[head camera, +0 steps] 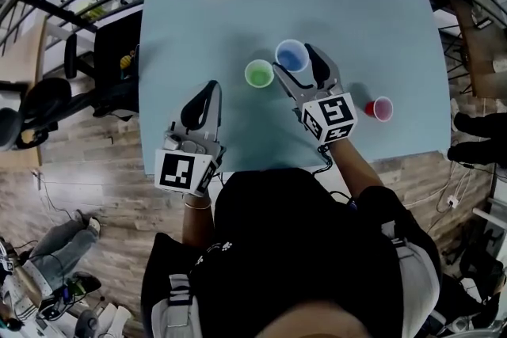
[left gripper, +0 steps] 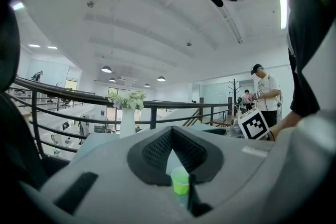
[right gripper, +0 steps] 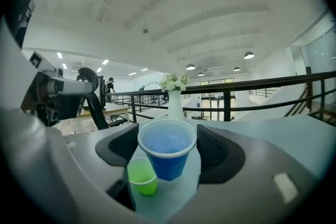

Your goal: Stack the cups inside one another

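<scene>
Right hand-held gripper (right gripper: 168, 136) seemingly clamps the tapered blue cup (right gripper: 168, 160); left hand-held gripper (left gripper: 172, 129) closed, empty.

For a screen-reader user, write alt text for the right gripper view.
The right gripper holds a blue cup between its jaws, over a pale table. A green cup stands at its lower left, and a white vase of flowers stands behind, before a black railing.

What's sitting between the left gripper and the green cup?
Nothing, only bare table. In the head view, the stretch from the left gripper to the green cup has no other thing on it.
</scene>
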